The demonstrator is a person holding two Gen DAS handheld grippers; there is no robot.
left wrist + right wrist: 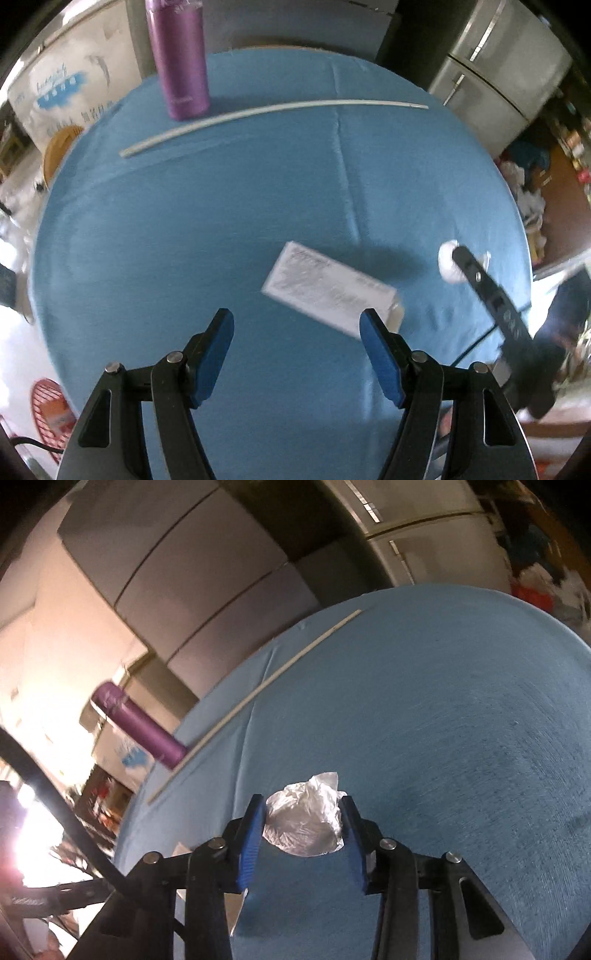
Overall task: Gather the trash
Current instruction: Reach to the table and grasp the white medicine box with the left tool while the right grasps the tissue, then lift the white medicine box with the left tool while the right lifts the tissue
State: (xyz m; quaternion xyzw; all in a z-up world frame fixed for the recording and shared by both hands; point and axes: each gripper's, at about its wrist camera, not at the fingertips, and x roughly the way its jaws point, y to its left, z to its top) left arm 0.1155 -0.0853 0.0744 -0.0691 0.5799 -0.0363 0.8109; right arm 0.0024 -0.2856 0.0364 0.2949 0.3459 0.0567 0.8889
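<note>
A crumpled white plastic wad lies on the blue tablecloth, and my right gripper is shut on it, both blue pads touching its sides. From the left wrist view the same wad shows at the table's right edge, behind one black finger of the right gripper. My left gripper is open above the cloth with nothing between its pads. A flat white printed box lies just beyond it, its near corner behind the right pad.
A tall purple bottle stands at the far left of the round table, with a long thin white tube lying in front of it. A grey fridge stands behind on the right. A red basket sits on the floor at the left.
</note>
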